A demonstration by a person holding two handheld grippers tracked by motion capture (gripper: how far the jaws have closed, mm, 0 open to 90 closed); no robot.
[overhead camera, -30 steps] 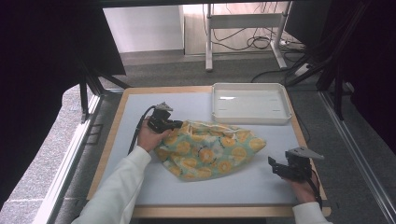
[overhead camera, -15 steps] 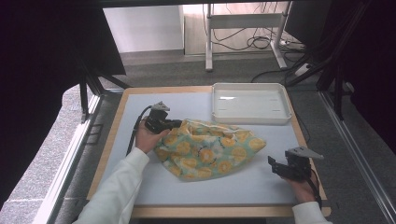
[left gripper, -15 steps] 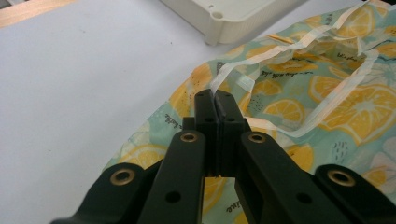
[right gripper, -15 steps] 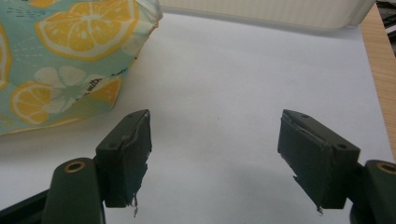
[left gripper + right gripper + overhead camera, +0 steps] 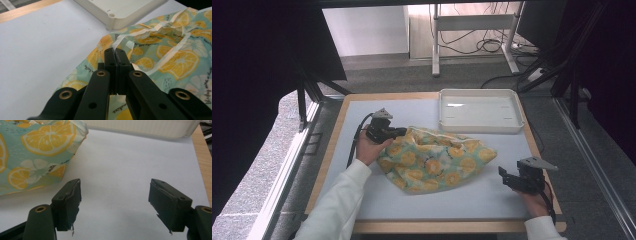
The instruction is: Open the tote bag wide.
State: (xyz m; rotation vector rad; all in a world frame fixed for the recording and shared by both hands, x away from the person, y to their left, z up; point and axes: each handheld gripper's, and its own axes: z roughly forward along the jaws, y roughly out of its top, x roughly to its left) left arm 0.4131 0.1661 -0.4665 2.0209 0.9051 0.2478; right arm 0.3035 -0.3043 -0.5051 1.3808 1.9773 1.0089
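The left gripper (image 5: 398, 132) has its jaws pressed together on the pale hem of the lemon-print cloth (image 5: 437, 159), pinching the fabric at the cloth's near corner; in the left gripper view the white edge strip (image 5: 117, 45) runs right up into the closed jaws. The rest of the cloth lies crumpled on the table (image 5: 412, 200), spreading away ahead of those jaws. The white tray (image 5: 479, 111) sits beyond the cloth, just past its far edge. The right gripper (image 5: 504, 177) rests with its jaws spread wide and empty, the cloth's other end lying just ahead of them and to the side, not touching.
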